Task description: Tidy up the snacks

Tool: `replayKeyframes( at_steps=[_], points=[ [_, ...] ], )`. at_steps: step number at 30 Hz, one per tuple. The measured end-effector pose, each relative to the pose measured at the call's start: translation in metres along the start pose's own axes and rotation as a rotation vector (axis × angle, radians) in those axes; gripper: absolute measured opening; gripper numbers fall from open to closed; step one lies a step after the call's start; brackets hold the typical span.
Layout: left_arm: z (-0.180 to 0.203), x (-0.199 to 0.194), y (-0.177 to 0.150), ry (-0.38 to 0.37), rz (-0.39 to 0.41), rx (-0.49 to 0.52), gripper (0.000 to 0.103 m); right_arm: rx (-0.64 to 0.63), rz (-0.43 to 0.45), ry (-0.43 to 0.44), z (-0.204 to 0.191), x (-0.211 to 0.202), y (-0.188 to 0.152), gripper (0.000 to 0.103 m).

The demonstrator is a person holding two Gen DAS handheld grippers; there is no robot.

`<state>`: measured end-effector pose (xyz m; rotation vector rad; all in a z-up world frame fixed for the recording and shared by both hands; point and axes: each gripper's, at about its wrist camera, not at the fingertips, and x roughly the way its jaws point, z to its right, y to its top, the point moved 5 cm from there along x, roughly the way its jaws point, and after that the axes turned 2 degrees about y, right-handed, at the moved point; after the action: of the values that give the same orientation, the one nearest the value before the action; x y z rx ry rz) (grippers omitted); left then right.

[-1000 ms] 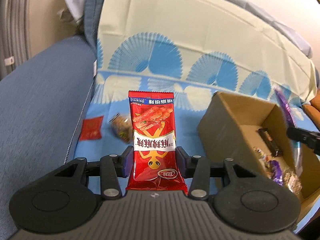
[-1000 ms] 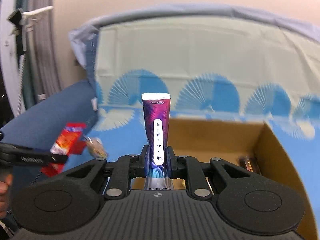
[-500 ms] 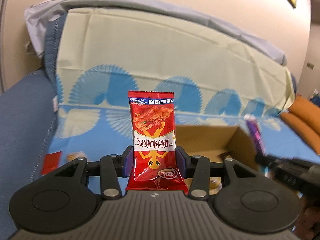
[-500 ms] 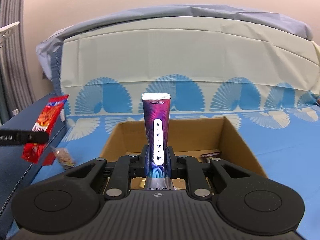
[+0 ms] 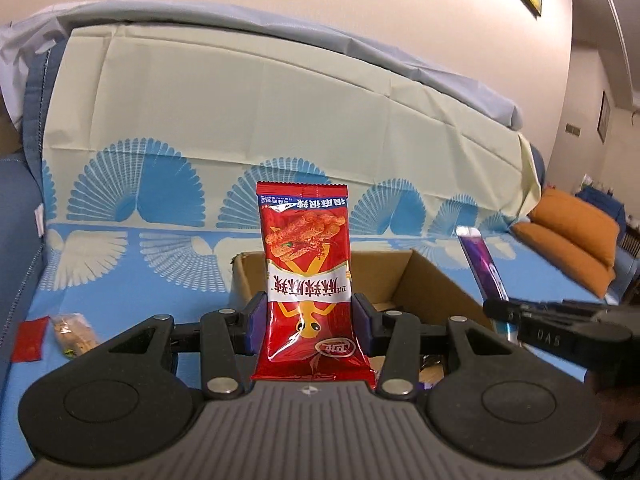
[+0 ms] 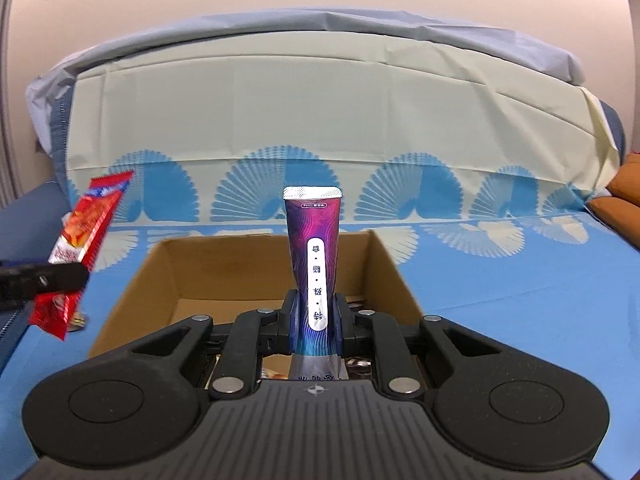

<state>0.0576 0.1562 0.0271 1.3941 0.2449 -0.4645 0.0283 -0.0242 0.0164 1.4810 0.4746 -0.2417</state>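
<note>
My left gripper (image 5: 307, 322) is shut on a red snack packet (image 5: 306, 280) held upright. My right gripper (image 6: 316, 320) is shut on a narrow purple snack packet (image 6: 314, 248), also upright. An open cardboard box (image 6: 256, 256) sits on the blue patterned cloth just beyond both grippers, with several snacks inside, mostly hidden by the grippers. The box also shows in the left wrist view (image 5: 420, 280), where the purple packet (image 5: 482, 264) and right gripper (image 5: 504, 306) appear at right. In the right wrist view the red packet (image 6: 80, 248) hangs left of the box.
A small red packet (image 5: 28, 338) and a clear nut packet (image 5: 74, 332) lie on the cloth left of the box. The sofa backrest (image 5: 280, 120) rises behind. Orange cushions (image 5: 572, 248) lie at far right. A blue armrest (image 6: 24, 208) is at left.
Both grippers have swung from looking down at the cloth to face the sofa back, moving over toward the box with their packets still held. The box now sits centred ahead of each.
</note>
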Motion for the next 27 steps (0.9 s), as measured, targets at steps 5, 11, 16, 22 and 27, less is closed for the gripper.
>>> replayKeyframes(
  at_steps=[5,11,16,22,27],
  points=[
    [0.005,0.004,0.002,-0.022,-0.002,-0.016,0.049,-0.014,-0.004,-0.025,0.003,0.003,-0.002,0.017],
    [0.011,0.005,0.0,-0.039,-0.009,-0.012,0.049,-0.033,-0.008,-0.029,-0.004,0.007,-0.002,0.017],
    [0.01,0.005,-0.001,-0.038,-0.012,-0.023,0.049,-0.06,-0.005,-0.026,-0.011,0.008,-0.002,0.017],
    [0.011,0.007,0.0,-0.046,-0.013,-0.026,0.049,-0.082,0.001,-0.029,-0.013,0.007,-0.002,0.017],
    [0.012,0.008,-0.001,-0.051,-0.013,-0.024,0.049,-0.082,0.0,-0.033,-0.013,0.006,-0.002,0.017]
  ],
)
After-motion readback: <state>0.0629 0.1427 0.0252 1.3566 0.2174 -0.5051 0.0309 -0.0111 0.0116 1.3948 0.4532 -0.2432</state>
